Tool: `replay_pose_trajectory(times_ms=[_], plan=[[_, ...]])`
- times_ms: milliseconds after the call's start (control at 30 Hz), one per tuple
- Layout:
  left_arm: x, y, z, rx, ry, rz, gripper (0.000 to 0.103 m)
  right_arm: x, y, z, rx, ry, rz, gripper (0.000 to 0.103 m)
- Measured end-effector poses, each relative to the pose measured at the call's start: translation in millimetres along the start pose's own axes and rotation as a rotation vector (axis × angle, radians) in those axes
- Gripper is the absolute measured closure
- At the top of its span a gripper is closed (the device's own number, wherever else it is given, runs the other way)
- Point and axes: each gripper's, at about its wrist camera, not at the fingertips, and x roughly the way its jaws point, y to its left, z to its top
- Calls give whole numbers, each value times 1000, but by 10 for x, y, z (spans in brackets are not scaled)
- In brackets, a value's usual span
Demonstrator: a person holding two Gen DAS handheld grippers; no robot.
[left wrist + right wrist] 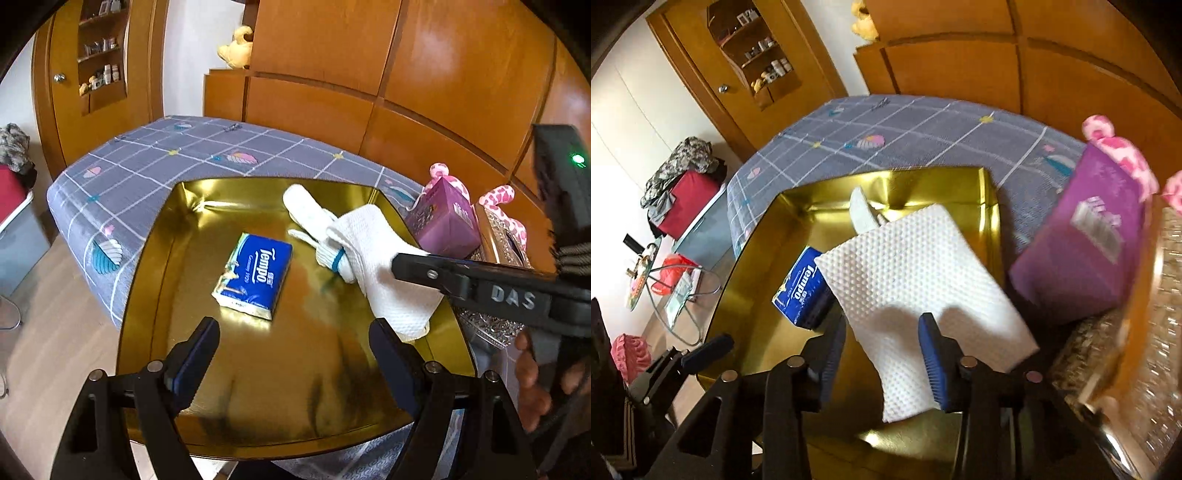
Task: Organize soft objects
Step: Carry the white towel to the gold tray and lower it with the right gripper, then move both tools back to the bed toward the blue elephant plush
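A surface covered with a grey checked cloth carries a gold tray. Just beside the tray on the cloth stand a purple box and a silvery patterned box.

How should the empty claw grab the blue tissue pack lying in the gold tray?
The blue tissue pack lies flat in the gold tray, nothing on it. The left claw, open, would probably do best coming from above, closing its fingers across the pack's narrower width, on the two long edges near the middle.
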Motion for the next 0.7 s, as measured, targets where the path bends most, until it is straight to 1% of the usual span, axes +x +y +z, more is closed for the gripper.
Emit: replay_pose_trajectory(times_ms=[67, 133, 367, 500, 700], plan=[[-25, -20, 1, 10, -12, 4, 16, -86, 14, -17, -11, -26, -30, 56], [-41, -52, 1, 26, -19, 6, 16, -188, 22, -52, -18, -63, -70, 46], [-69, -147, -14, 65, -34, 10, 16, -510, -14, -197, -34, -141, -148, 44], [-94, -194, -25, 83, -44, 9, 16, -714, -67, -300, -37, -185, -193, 35], [-159, -311, -44, 132, -66, -4, 16, -995, -254, -471, -17, -228, -271, 34]])
